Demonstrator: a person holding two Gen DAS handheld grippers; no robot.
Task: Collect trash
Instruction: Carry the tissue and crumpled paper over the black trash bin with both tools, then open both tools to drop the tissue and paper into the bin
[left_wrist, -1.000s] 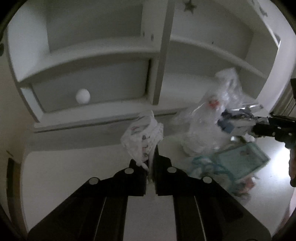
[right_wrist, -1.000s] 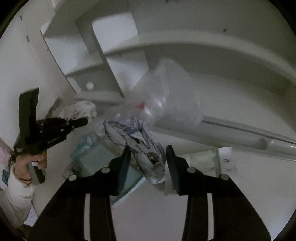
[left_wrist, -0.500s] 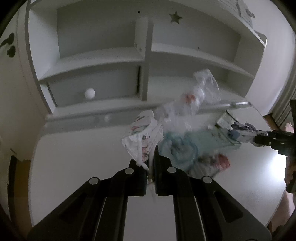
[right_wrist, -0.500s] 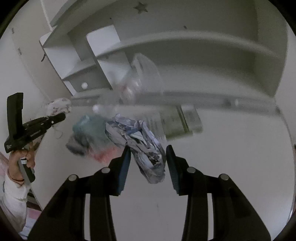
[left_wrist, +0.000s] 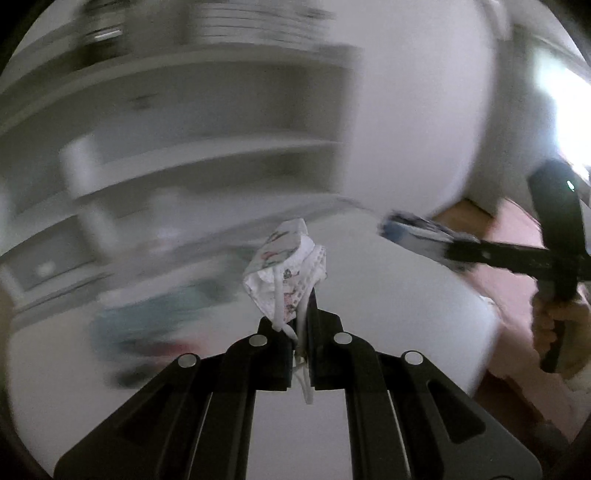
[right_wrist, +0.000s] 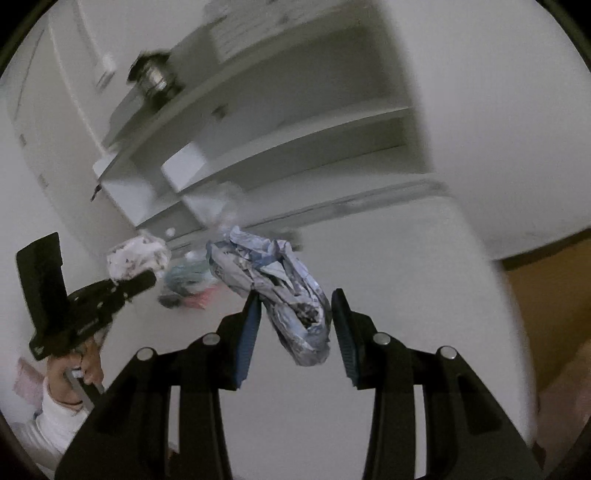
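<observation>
The patterned face mask (left_wrist: 284, 273) is clamped between the closed fingers of the left tool (left_wrist: 300, 325), its ear loops trailing back between them. The crumpled blue-and-white wrapper (right_wrist: 275, 291) is pinched in the right tool (right_wrist: 293, 317), whose fingers stand part-way apart around its bulk.

Change noted: a second ago both tools were close over the litter heap (right_wrist: 186, 282) below the shelf unit (right_wrist: 280, 122); now both views have swung, the heap sits further from the tools and behind their loads, and the bench (right_wrist: 369, 280) edge and the floor beyond it show. Judgement: both pieces are lifted clear and in transit, presumably to a bin; none is visible.

Relative to the shelf unit, both items hang in front of it and above the bench, touching nothing but their tools. The remaining heap lies on the bench at the unit's foot, uncollected.
</observation>
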